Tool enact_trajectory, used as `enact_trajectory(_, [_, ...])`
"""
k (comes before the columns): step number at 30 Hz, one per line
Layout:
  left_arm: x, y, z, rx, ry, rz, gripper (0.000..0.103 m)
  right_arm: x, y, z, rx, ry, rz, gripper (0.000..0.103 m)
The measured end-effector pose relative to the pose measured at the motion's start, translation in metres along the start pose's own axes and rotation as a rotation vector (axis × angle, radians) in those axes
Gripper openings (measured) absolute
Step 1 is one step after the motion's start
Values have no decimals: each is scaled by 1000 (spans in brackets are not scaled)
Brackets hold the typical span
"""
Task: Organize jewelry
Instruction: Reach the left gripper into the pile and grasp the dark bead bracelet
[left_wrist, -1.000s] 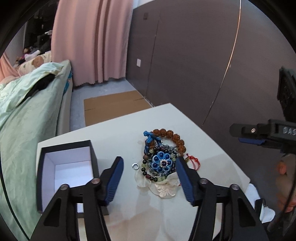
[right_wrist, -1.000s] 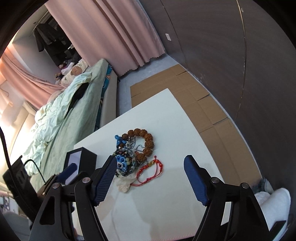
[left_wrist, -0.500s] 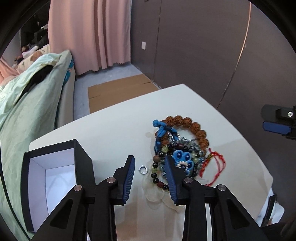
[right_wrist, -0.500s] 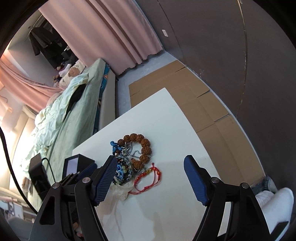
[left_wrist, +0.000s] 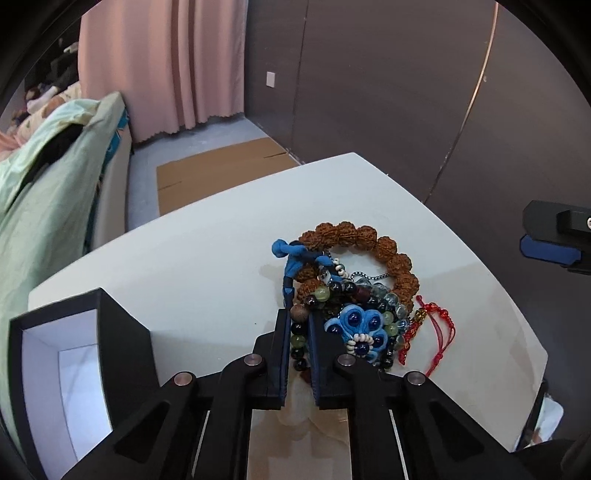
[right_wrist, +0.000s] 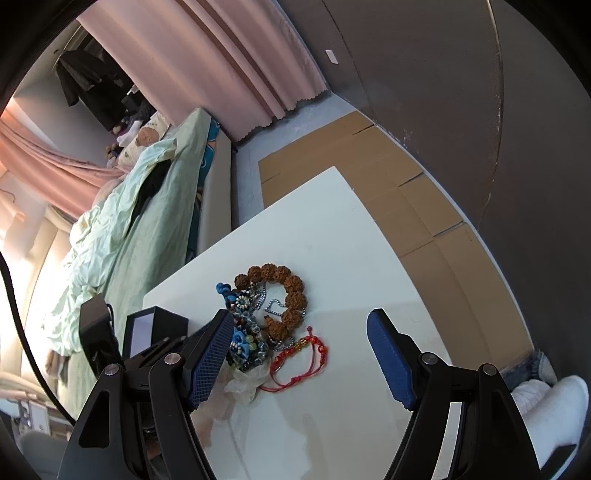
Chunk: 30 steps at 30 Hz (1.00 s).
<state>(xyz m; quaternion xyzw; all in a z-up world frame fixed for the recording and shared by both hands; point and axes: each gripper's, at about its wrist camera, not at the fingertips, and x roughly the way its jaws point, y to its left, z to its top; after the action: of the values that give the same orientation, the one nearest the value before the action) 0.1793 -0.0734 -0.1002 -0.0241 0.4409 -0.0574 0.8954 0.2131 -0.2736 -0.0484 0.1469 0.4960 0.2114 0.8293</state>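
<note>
A pile of jewelry lies on the white table: a brown seed-bead bracelet, a blue flower ornament, a blue knotted cord and a red cord bracelet. My left gripper is at the pile's left edge. Its jaws are closing, and a strand of dark and green beads is pinched between the pads. In the right wrist view my right gripper hangs open above the same pile, over the brown bracelet and the red cord bracelet, with nothing between its fingers.
An open black box with a white inside stands at the table's left. A bed with a green quilt runs along the left. Flat cardboard covers the floor beyond the table. A white-socked foot shows at lower right.
My left gripper came down onto the pile's left edge and its jaws narrowed from wide apart to a tight pinch on the bead strand. The small silver ring is now hidden. The right gripper stays open.
</note>
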Motion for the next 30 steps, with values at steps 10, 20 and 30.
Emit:
enact_trajectory(10, [-40,-3,-2,-14,-96,-60,10,3,4,-7,-5,16,-5,75])
enact_trajectory(20, [-84,0,-9,-33,-193,-86,10,15,6,-15,20,53,32,56])
enact_trajectory(30, [-115,29,-15,-100,-248,-75,10,60,8,-18,78,158,57,41])
